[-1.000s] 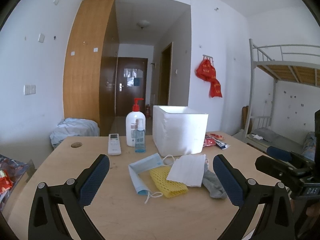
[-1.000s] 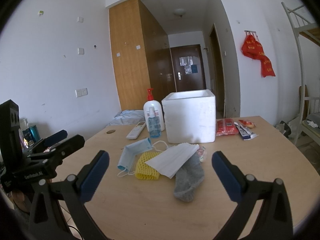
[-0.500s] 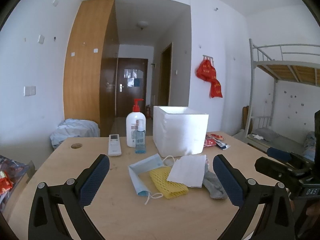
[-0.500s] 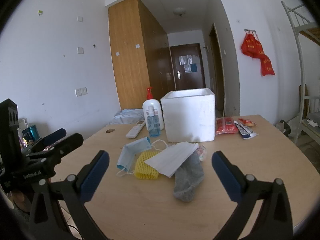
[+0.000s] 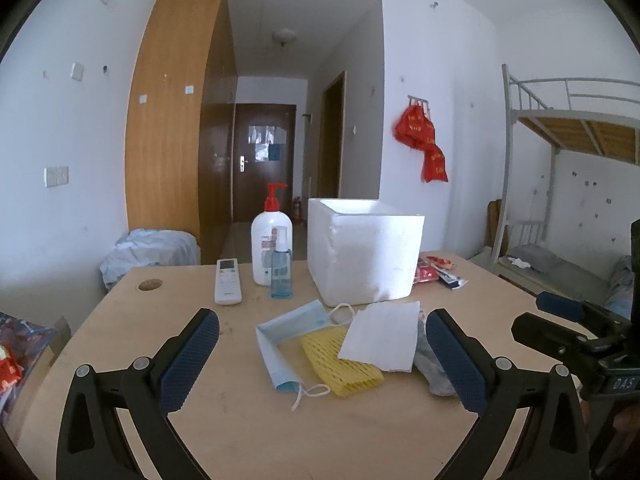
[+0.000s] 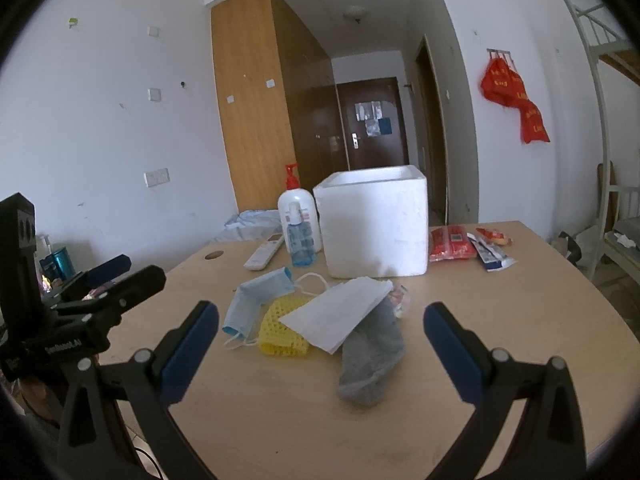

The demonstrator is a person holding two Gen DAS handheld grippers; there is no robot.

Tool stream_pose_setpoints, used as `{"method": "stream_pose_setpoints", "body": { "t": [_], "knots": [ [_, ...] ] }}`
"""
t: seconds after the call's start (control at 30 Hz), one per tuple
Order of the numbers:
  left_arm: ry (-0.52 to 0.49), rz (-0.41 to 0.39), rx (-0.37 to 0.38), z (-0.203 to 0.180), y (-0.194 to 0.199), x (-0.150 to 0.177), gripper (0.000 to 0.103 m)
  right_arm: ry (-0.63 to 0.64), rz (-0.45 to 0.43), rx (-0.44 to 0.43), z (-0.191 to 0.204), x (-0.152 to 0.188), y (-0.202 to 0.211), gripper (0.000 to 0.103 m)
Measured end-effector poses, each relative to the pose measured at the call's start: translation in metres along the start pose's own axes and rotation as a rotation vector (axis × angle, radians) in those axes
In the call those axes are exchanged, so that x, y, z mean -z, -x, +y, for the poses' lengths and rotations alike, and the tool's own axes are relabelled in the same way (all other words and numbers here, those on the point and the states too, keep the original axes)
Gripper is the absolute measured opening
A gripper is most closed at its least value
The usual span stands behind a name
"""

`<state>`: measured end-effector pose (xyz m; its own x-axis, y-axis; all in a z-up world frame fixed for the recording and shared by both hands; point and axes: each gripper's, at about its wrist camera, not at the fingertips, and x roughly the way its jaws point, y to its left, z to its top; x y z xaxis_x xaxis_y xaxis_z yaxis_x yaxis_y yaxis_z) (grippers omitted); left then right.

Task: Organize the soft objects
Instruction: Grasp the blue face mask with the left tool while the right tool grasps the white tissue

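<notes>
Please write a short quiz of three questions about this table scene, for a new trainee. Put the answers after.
1. True or false: the white mask lies partly over the grey sock.
2. Which item lies between the blue mask and the white mask? A) remote control B) yellow foam net C) spray bottle
3. Fill in: both the left gripper and the right gripper are ____ and hold nothing.

Key: 1 true. 2 B, the yellow foam net. 3 open.

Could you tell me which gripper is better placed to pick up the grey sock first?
Right, probably. The grey sock lies centred between the open right gripper, while it sits partly hidden behind a finger of the left gripper.
</notes>
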<state>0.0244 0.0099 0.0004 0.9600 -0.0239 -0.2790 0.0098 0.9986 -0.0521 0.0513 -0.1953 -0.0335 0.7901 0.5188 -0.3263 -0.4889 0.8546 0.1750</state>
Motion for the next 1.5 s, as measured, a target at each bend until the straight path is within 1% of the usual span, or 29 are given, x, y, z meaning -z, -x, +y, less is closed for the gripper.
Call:
{"method": "stream_pose_setpoints", "body": {
  "t": [0.17,0.3,0.43,0.6,0.8,1.07,1.2,1.3,1.37,1.5],
  "knots": [
    [-0.004,0.029,0.007,-0.002,-0.015,-0.002,0.103,0.001,0.026,0.012,-0.004,-0.001,-0.011,0.103],
    [-0.001,0.057,0.003,0.001,-0.028,-0.002,0.103,-0.006,0.075,0.03,-0.011,-0.001,-0.029,0.103],
    [0.004,0.118,-0.002,0.007,-0.05,-0.003,0.103,-0.005,0.127,0.026,-0.014,-0.002,-0.047,0.103],
    [0.038,0.2,-0.011,0.02,-0.077,-0.003,0.103,-0.004,0.178,0.018,-0.014,-0.008,-0.065,0.103],
    [0.089,0.277,-0.012,0.031,-0.103,0.0,0.103,-0.03,0.241,0.02,-0.02,-0.012,-0.088,0.103],
    [0.133,0.408,-0.04,0.045,-0.138,0.008,0.103,-0.043,0.348,0.001,-0.019,-0.006,-0.121,0.103],
    [0.166,0.457,-0.049,0.052,-0.151,0.015,0.1,-0.037,0.37,-0.003,-0.018,-0.006,-0.131,0.103],
    [0.188,0.494,-0.026,0.056,-0.16,0.018,0.098,-0.033,0.379,-0.009,-0.019,-0.008,-0.136,0.103],
    [0.21,0.52,-0.01,0.059,-0.167,0.021,0.093,-0.035,0.384,-0.017,-0.02,-0.007,-0.139,0.103],
    [0.27,0.571,-0.008,0.07,-0.179,0.026,0.09,-0.045,0.388,-0.041,-0.022,-0.006,-0.144,0.103]
  ]
}}
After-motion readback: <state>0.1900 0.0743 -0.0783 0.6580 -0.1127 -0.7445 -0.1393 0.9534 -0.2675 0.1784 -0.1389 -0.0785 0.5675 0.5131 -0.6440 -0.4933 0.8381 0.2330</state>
